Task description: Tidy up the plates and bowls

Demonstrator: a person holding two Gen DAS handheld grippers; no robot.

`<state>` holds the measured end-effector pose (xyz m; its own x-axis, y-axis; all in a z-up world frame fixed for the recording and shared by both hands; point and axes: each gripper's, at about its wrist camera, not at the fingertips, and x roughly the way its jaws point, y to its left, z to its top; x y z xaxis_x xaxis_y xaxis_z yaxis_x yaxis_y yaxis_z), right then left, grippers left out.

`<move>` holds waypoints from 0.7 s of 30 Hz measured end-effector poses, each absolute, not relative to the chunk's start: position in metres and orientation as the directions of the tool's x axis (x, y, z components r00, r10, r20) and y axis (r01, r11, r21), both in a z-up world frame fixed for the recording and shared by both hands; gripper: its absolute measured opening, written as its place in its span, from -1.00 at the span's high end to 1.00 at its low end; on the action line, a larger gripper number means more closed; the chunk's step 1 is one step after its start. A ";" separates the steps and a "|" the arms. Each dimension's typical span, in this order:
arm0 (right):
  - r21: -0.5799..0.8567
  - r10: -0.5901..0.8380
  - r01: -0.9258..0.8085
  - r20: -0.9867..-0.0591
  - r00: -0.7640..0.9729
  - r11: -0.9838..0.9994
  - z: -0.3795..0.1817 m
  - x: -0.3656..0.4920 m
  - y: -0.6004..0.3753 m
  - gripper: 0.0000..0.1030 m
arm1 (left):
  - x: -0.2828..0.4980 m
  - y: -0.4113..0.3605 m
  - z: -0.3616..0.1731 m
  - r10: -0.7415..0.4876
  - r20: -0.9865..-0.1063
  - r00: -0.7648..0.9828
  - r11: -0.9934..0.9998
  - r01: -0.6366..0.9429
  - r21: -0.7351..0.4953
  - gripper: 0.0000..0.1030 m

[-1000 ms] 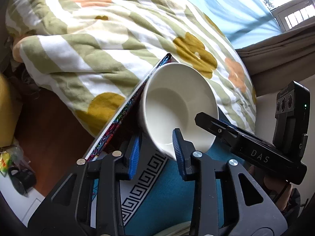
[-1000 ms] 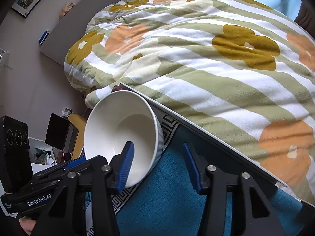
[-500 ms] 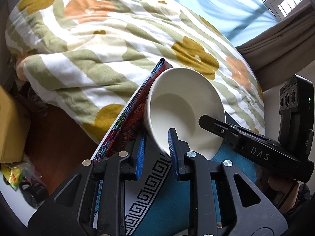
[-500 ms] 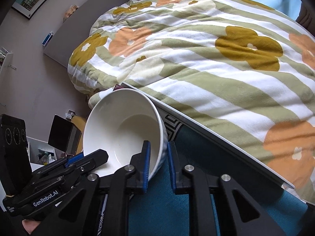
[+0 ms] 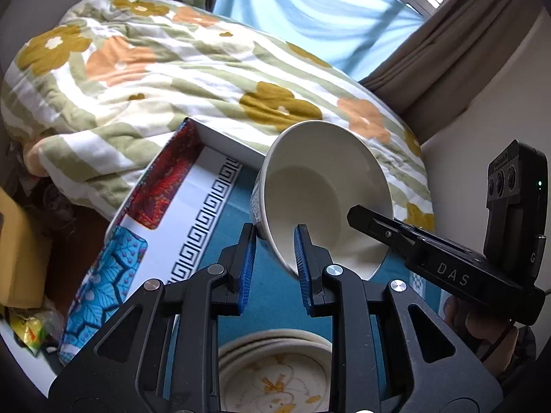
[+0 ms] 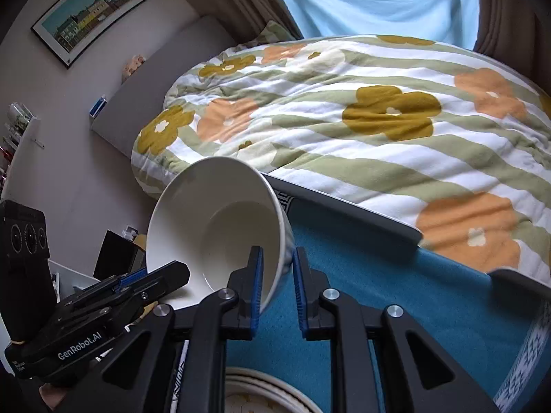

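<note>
The white bowl [image 5: 323, 199] is held up above the blue floor of the patterned box [image 5: 193, 203], tipped steeply so its open mouth faces back toward both cameras and its base points away toward the bed with the flowered quilt [image 5: 193, 79].

The left hand-held gripper [image 5: 273, 258] has its blue pads on either side of the bowl's lower rim, one outside the wall and one inside, clamped on it. The right hand-held gripper [image 6: 277, 282] straddles the same rim from the other side in the same way, also closed on the bowl.

Below both grippers, near the bottom edge, a stack of cream plates [image 5: 275, 375] with a yellow flower print lies flat on the box floor.
</note>
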<state>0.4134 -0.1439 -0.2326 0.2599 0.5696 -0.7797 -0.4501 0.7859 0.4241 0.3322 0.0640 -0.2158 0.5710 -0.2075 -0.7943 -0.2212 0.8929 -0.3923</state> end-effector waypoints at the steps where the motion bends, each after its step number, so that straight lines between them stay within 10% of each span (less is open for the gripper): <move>1: 0.418 0.567 -0.447 -0.776 0.278 0.791 -0.224 0.401 -0.157 0.69 | 0.325 0.054 -0.209 -0.216 -0.789 0.575 0.894 -0.208 -0.397 0.61; 21: 0.361 0.418 -0.209 -0.788 0.453 0.909 -0.193 0.228 -0.404 0.69 | 0.189 -0.211 -0.181 -0.384 -0.791 0.476 0.914 0.076 -0.398 0.61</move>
